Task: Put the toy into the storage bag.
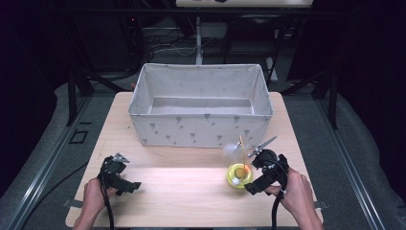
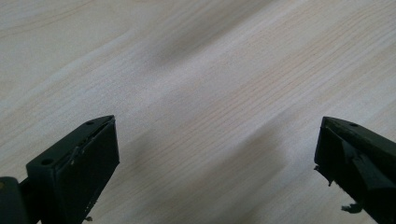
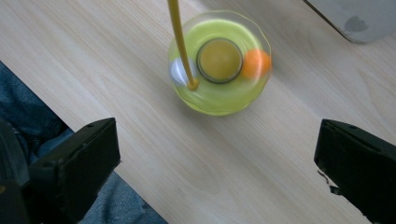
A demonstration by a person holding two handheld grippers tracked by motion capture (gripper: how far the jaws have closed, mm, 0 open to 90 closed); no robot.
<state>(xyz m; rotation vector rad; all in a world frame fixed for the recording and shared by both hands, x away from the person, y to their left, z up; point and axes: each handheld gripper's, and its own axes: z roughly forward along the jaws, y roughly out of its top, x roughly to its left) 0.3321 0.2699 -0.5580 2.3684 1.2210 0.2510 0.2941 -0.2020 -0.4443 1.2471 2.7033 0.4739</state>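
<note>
A round yellow-green toy point(image 1: 239, 175) with an orange ball, a yellow stick and a white feather point(image 1: 233, 149) stands on the wooden table point(image 1: 191, 191) at the front right. In the right gripper view the toy point(image 3: 219, 65) lies ahead of the jaws, blurred, with its stick point(image 3: 180, 42) rising from it. My right gripper point(image 1: 254, 173) is open, just right of the toy and apart from it. My left gripper point(image 1: 120, 176) hangs open at the front left; its own view has bare wood point(image 2: 205, 93) between the jaws.
A large white fabric bin point(image 1: 201, 105) with a small grey print stands across the back half of the table, and its inside looks bare. Its corner point(image 3: 359, 18) appears at the top right of the right gripper view. Dark floor and frames surround the table.
</note>
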